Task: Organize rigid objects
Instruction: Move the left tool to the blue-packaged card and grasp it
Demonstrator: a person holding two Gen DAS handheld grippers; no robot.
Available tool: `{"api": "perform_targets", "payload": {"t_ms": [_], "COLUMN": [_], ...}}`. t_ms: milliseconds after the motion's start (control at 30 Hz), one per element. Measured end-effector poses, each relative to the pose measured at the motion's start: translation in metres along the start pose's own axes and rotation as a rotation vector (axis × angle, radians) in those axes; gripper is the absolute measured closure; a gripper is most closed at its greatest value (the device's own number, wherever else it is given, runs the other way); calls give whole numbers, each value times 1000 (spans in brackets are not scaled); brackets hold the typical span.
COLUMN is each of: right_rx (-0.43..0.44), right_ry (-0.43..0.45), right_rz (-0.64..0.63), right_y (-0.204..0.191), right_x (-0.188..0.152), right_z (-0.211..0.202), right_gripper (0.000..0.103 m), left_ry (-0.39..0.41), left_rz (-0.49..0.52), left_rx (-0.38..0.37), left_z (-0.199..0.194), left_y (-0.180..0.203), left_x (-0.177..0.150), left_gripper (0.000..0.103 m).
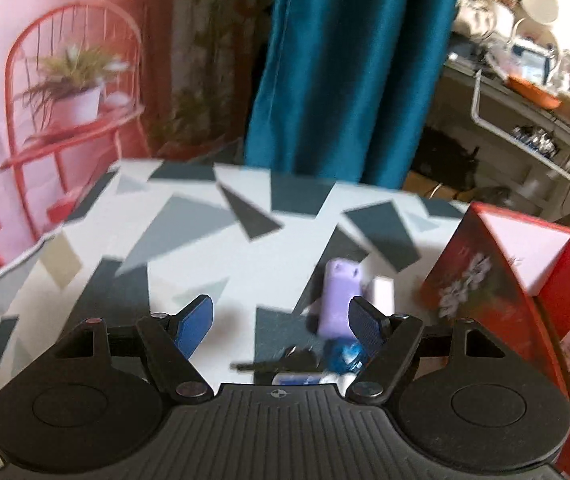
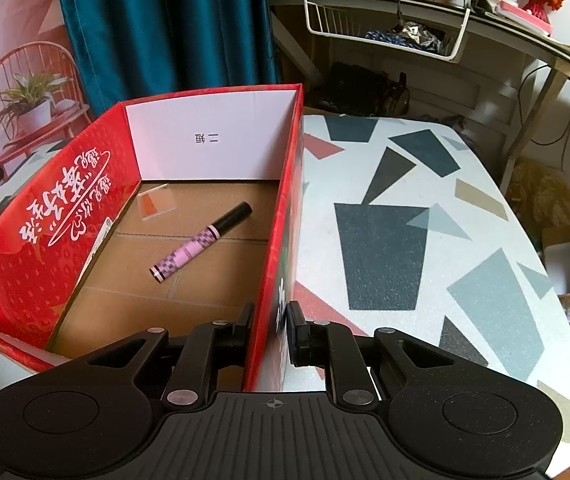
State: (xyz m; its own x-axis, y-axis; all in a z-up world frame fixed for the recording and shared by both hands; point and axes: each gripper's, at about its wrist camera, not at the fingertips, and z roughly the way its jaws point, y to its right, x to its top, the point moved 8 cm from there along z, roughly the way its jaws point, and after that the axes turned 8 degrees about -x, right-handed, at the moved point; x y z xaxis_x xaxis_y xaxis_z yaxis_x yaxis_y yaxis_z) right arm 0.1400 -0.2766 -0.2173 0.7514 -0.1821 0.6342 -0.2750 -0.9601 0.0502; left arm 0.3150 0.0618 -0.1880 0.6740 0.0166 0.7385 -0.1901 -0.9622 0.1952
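With our right gripper (image 2: 271, 330) we hold the near right wall of the red cardboard box (image 2: 45, 240): the jaws are narrow and pinch this wall, one finger inside the box and one outside. The box stands open on the table (image 2: 405, 220), which has a pattern of grey and dark triangles. On the brown floor of the box lies a purple and black tube (image 2: 201, 242), like a mascara, turned on a diagonal. Near the far left corner lies a small clear card with an orange part (image 2: 156, 202).

Our left gripper (image 1: 281, 320) has its jaws wide, and nothing is between the blue pads (image 1: 193, 330). The picture here is blurred. Just in front of it on the table stands a pale purple small container (image 1: 339, 300); beside it are a white piece (image 1: 381, 294), a blue clear thing (image 1: 345, 354) and a dark slim thing (image 1: 281, 362). We cannot tell what these are.
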Motion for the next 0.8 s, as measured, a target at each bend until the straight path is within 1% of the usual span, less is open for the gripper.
{"api": "perform_targets", "payload": {"t_ms": [167,367,600,800], "right_rx": [0,-1,-2,-2], "right_ry": [-1,-1,-1,-1], "right_rz": [0,-4,-3,-3], "right_y": [0,0,0,0], "right_x": [0,0,0,0], "right_z": [0,0,0,0], "right_gripper": [89,89,89,89], "left_ry": [-74,-130,-146,-140], "left_rz": [-22,-10,42,45], "left_rx": [-6,-16,26,57], "left_z": [17,25,28,33], "left_y": [-1,7,15,12], "left_x": [-23,-56,-73,-76], "left_gripper": [26,26,26,27]}}
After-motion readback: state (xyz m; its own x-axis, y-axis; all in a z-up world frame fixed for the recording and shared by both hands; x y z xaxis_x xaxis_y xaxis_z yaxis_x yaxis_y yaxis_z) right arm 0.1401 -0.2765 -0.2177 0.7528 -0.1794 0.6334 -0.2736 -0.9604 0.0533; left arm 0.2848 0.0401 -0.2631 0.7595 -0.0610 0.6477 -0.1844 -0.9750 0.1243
